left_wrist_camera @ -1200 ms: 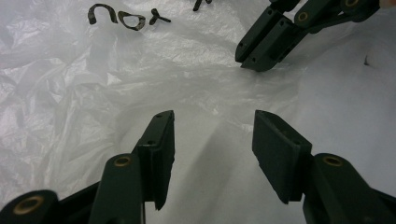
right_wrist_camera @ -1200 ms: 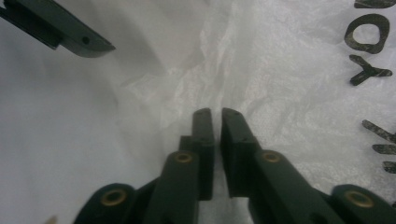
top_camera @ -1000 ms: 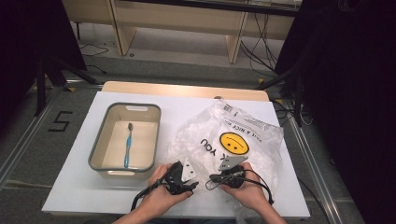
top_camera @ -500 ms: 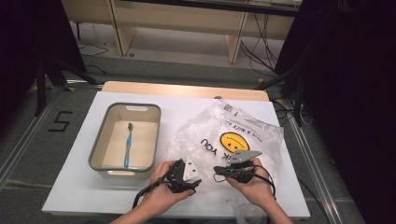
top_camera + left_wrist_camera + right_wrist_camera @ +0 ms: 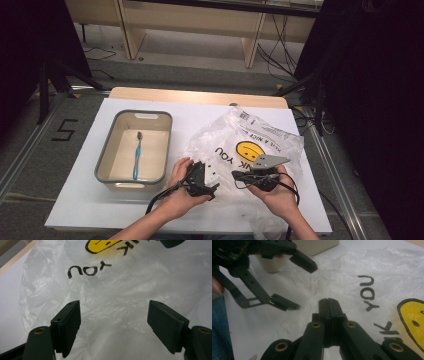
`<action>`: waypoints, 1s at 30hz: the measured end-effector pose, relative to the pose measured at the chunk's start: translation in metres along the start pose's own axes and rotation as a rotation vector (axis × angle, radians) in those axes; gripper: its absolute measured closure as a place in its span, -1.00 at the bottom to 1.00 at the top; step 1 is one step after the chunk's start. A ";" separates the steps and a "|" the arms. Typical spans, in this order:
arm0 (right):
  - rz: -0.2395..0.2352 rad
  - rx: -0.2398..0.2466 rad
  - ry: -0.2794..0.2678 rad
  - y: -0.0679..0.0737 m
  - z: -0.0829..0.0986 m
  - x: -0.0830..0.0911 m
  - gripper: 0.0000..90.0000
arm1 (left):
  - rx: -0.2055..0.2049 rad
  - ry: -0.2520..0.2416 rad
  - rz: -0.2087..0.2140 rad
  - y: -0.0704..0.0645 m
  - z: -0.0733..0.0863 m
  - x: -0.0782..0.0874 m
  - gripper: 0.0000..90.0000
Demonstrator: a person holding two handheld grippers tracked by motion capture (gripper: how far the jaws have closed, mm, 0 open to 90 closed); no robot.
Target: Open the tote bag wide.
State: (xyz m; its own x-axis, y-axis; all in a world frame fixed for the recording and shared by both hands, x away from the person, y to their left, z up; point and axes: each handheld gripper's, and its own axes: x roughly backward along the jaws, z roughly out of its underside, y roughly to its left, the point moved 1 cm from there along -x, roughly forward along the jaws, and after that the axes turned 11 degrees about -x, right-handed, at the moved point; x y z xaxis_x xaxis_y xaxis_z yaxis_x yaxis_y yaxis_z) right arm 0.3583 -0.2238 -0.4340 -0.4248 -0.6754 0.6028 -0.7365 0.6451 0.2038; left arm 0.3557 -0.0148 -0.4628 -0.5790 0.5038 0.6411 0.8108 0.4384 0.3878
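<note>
The left gripper (image 5: 209,186) had its jaws spread wide apart, and nothing was between them. Right under and in front of those jaws lay the plastic bag (image 5: 130,292), thin and crinkly, with black letters and a yellow smiley face (image 5: 250,151) on it. From the left gripper view the bag looked close to the jaw tips, but I could not tell if they touched it.

The right gripper (image 5: 329,301) had its jaws pressed tight together. They pointed down low over the bag (whether a bit of plastic was pinched in them, I could not tell). In the right gripper view the open left gripper showed near its tips.

From the high view, both hands came in from the bottom edge. The left hand (image 5: 181,187) and the right hand (image 5: 276,192) held their grippers near each other, tips turned inward, over the near edge of the bag.

The bag lay flat on the right half of the white table (image 5: 90,197). To its left sat a beige tub (image 5: 105,162) with a blue toothbrush (image 5: 136,155) lying inside.
</note>
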 end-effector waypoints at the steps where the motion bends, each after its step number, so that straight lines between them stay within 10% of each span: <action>1: -0.004 -0.003 -0.005 0.001 -0.001 0.001 1.00 | -0.017 0.004 -0.007 0.001 -0.001 -0.002 -0.41; 12: -0.006 0.021 0.024 -0.001 0.004 0.000 1.00 | -0.068 0.009 -0.006 0.002 -0.005 -0.019 -0.09; 20: -0.013 0.011 0.217 -0.005 0.029 -0.021 0.18 | -0.033 0.002 -0.006 0.006 -0.002 -0.008 -0.11; 30: -0.044 0.095 0.273 0.005 0.038 -0.037 -0.02 | -0.026 0.004 0.003 0.003 0.003 -0.002 -0.12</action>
State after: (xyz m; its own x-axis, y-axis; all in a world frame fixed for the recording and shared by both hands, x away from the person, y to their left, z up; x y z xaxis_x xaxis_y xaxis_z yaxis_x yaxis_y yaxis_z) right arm 0.3504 -0.2091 -0.4848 -0.2438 -0.5723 0.7829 -0.8024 0.5724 0.1686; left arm 0.3591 -0.0122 -0.4649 -0.5765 0.5018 0.6449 0.8143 0.4178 0.4028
